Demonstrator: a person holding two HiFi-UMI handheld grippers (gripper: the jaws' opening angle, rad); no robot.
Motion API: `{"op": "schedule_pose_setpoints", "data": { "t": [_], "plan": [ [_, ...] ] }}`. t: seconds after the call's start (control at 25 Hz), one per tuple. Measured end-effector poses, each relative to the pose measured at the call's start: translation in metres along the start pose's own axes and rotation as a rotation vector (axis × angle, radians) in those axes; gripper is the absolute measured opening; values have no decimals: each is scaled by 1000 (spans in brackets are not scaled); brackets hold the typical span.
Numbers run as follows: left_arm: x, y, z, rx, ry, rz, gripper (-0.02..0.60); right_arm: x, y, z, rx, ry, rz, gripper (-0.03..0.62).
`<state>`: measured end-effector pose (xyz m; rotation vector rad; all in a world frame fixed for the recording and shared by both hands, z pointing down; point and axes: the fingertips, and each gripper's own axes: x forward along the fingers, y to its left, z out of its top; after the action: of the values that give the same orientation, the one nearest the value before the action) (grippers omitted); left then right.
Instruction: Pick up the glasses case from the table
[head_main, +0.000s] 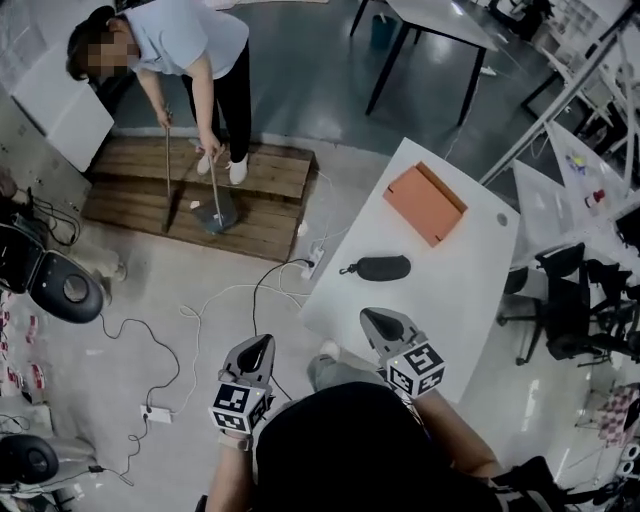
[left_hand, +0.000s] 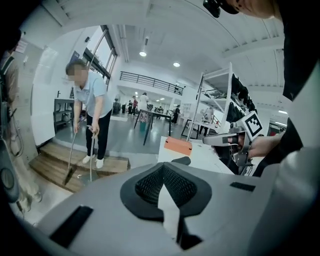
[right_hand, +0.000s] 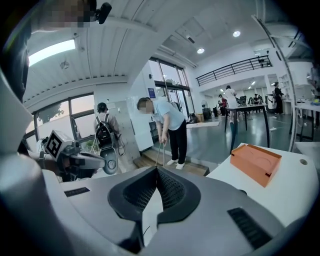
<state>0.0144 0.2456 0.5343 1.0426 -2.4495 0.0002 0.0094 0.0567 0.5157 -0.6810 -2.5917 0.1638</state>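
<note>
Head view: the black glasses case (head_main: 378, 268) lies on the white table (head_main: 460, 300), just beyond the right gripper (head_main: 376, 314) and right of the left gripper (head_main: 262, 341). Left gripper view: jaws together, empty, case ahead. Right gripper view: jaws together, empty, case probably hidden below them

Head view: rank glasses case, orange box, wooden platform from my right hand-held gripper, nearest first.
1. glasses case, just ahead on the table
2. orange box, farther along the table
3. wooden platform, on the floor, far left
</note>
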Motion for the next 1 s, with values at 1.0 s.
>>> {"op": "schedule_pose_setpoints", "data": {
  "t": [1.0],
  "plan": [
    [214,16,72,213,222,-519,18,48,-158,-39,419,46,-440,129]
  ]
}}
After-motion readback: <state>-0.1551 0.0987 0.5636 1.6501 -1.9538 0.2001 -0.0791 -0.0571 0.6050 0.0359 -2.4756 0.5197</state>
